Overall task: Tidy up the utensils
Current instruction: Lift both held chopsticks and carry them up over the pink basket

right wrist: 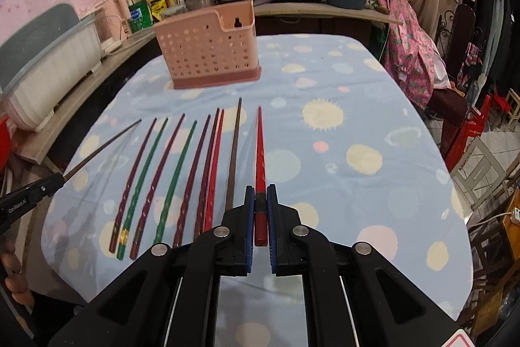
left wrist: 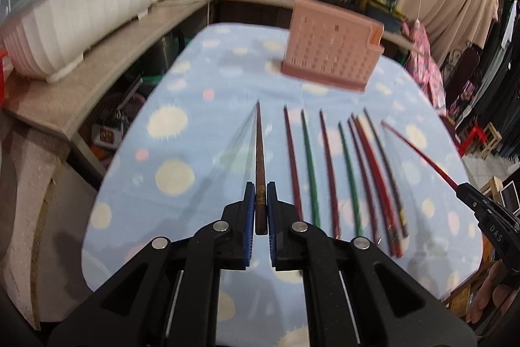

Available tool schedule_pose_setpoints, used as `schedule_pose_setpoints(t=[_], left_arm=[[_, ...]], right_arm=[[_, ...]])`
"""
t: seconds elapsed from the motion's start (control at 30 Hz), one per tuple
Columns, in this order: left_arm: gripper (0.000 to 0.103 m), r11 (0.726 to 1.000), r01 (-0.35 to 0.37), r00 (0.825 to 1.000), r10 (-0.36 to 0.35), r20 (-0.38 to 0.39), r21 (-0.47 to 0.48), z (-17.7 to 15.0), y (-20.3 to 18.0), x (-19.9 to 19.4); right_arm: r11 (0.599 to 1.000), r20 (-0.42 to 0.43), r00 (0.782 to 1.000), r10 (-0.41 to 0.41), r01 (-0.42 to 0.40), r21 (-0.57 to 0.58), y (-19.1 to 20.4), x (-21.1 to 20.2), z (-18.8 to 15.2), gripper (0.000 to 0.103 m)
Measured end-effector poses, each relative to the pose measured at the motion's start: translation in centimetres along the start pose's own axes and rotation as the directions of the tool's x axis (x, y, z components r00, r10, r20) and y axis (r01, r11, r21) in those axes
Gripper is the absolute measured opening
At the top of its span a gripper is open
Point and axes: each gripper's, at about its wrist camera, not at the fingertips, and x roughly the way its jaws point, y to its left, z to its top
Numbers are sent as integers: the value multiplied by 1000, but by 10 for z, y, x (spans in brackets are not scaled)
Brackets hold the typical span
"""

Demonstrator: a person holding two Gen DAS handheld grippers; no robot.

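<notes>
Low in the left wrist view, the left tool [left wrist: 260,210] is clamped on a brown chopstick [left wrist: 259,158]; in the right wrist view the right tool [right wrist: 260,213] pinches a red chopstick [right wrist: 260,158], both raised off the tabletop [right wrist: 373,126]. Beyond them, eight chopsticks [right wrist: 169,178] lie in a row (some touching). At the frame's upper middle the pink holder [right wrist: 208,54] looks empty, so sorting has barely begun.

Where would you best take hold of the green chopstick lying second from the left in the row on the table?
Grip the green chopstick at its thick near end, coming down from above: that end is widest, and maroon chopsticks lie close on both sides, so side approaches look crowded.
</notes>
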Motion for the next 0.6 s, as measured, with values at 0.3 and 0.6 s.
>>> schedule_pose_setpoints(t=[0.3, 0.6], left_arm=[[7, 1000, 5, 983, 0, 182, -26, 97, -2, -25], [7, 999, 41, 956, -31, 292, -27, 183, -18, -31]], right_arm=[[999, 173, 985, 23, -28, 27, -16, -25, 95, 7], [994, 269, 961, 72, -92, 64, -22, -20, 171, 7]])
